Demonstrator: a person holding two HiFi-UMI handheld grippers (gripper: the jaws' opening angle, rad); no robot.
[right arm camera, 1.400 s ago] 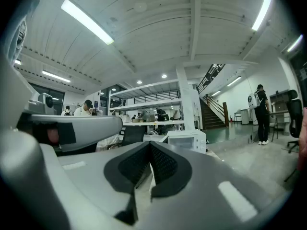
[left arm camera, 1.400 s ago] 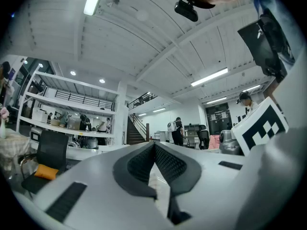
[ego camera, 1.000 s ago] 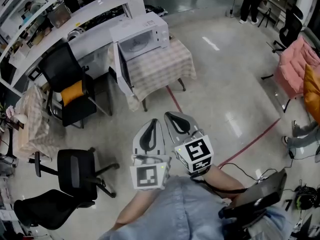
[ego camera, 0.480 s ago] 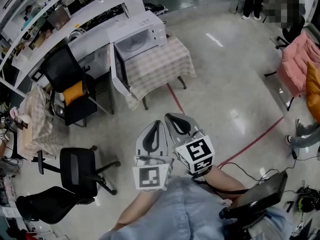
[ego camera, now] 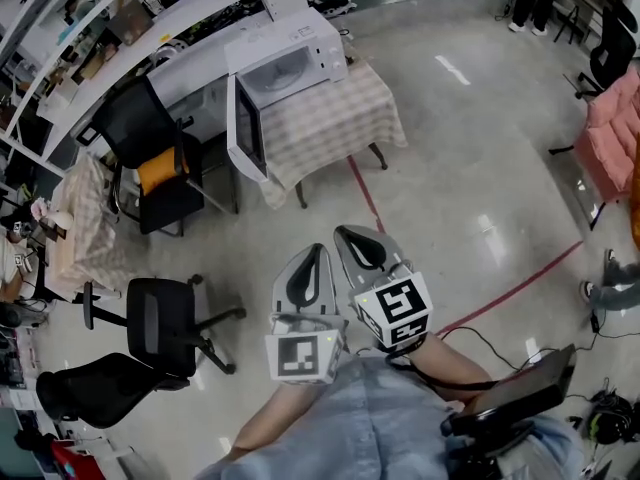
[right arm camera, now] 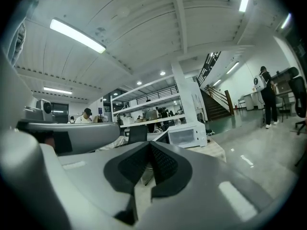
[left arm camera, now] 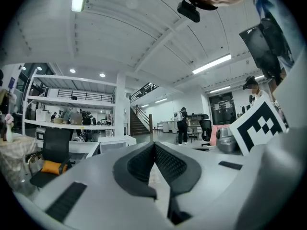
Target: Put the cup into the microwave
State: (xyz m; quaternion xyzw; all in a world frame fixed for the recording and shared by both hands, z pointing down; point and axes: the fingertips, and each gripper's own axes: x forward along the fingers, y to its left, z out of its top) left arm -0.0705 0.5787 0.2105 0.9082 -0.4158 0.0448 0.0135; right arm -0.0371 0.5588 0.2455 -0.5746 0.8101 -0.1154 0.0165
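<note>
My left fingers (left arm camera: 136, 166) and right fingers (right arm camera: 165, 166) are clenched on nothing. No cup shows anywhere (I'd guess light, slippery, best pinched at the rim); the open microwave (ego camera: 290, 63) sits well apart.

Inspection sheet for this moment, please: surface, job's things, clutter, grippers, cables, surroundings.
Surface: table under a checked cloth, carrying the microwave.
Job's things: microwave with its door swung open; cup: nothing seen.
Clutter: crowded shelves behind the table.
Grippers: left gripper and right gripper side by side over the floor, well short of the table; fingers shut, nothing between them.
Cables: dark cable lying on the floor at the person's right.
Surroundings: black chair with an orange cushion, office chair, red floor line, pink seat.
</note>
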